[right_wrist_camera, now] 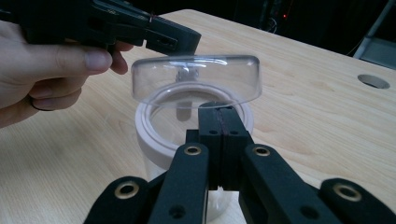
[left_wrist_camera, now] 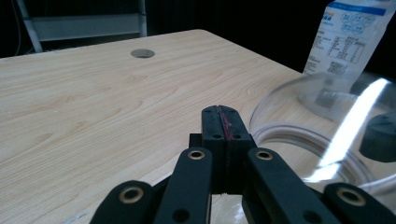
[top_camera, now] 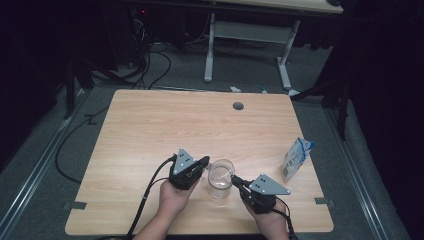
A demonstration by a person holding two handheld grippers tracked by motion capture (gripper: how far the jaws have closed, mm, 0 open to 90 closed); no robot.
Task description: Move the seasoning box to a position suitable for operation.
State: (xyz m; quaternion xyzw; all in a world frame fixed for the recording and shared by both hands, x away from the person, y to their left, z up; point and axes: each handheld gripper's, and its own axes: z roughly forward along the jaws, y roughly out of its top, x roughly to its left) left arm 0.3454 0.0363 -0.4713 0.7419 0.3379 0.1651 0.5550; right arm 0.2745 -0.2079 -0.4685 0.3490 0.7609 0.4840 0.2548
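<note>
Jaws on both your grippers are pressed together with nothing pinched. Your left gripper [top_camera: 202,163] sits just beside the clear glass jar [top_camera: 220,178] on its left, tips nearly at the rim, and your right gripper [top_camera: 235,179] points at it from the right, also close. The jar stands upright near the tabletop's [top_camera: 150,130] near edge, a bit right of the middle. Plenty of bare wood runs toward the far edge and the left side. A milk carton [top_camera: 297,159] stands by the right edge, well apart. Both your hands come in low over the near edge, grippers angled inward toward each other.
</note>
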